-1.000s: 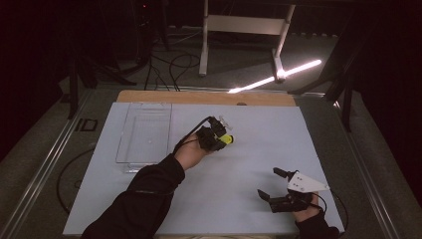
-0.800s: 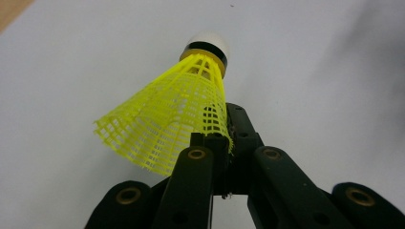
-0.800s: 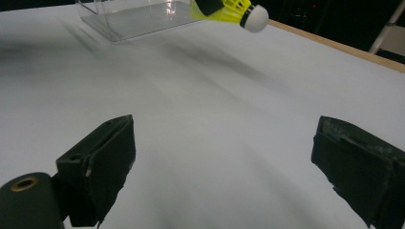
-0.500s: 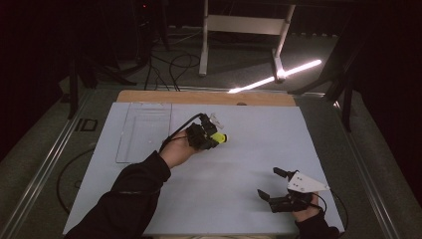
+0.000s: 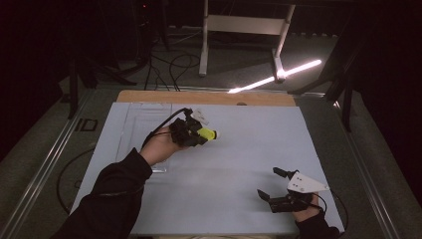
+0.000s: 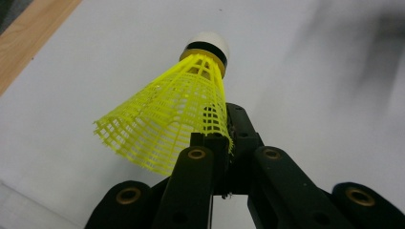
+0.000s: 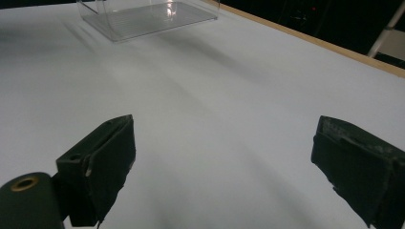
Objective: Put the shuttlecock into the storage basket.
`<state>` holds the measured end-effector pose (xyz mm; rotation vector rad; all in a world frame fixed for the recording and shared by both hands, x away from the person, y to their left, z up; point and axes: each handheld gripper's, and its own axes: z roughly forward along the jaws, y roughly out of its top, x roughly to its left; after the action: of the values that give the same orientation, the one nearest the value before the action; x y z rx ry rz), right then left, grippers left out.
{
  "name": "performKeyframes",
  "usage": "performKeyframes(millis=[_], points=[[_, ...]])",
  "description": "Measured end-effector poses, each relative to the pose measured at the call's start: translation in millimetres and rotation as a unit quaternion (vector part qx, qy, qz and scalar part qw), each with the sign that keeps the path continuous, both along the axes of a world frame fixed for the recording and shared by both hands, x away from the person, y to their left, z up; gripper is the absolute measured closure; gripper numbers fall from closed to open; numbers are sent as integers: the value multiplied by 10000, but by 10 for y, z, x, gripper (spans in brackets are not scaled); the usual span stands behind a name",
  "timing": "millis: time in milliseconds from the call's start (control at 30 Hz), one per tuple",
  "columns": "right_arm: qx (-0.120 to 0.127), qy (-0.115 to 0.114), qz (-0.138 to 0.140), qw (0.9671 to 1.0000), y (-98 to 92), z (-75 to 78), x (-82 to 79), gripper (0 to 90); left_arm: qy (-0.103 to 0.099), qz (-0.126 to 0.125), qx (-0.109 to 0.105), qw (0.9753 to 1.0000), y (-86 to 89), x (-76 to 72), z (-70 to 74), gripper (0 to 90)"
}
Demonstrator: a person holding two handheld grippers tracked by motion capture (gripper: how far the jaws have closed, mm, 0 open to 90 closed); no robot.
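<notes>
Gripping a yellow shuttlecock by its skirt, the left gripper holds it above the white surface, beside the clear plastic tray. The right gripper rests at the near edge, jaws spread and holding nothing. The mesh skirt looks liable to crush or slip under a tight pinch. Only the left gripper view resolves the white cork pointing away.

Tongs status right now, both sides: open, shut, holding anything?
Left tongs: shut on the yellow shuttlecock, gripping its skirt.
Right tongs: open, nothing between them.
</notes>
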<state>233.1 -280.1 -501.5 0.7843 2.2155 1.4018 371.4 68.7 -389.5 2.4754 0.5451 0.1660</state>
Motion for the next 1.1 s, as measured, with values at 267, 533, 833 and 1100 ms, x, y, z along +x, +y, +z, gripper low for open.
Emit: performKeyframes(millis=[267, 533, 833, 1100], points=[[16, 12, -7, 10000, -8, 4, 1, 81, -83, -82, 0, 9999, 239, -82, 96, 899], [27, 28, 29, 10000, -3, -2, 9, 81, -149, -122, 73, 9998, 457, -144, 140, 899], [28, 45, 36, 10000, 2, -5, 10, 85, -196, 35, 155, 9997, 669, -193, 170, 898], [38, 68, 33, 10000, 4, -8, 12, 85, -147, 228, 222, 9994, 961, -196, 169, 898]])
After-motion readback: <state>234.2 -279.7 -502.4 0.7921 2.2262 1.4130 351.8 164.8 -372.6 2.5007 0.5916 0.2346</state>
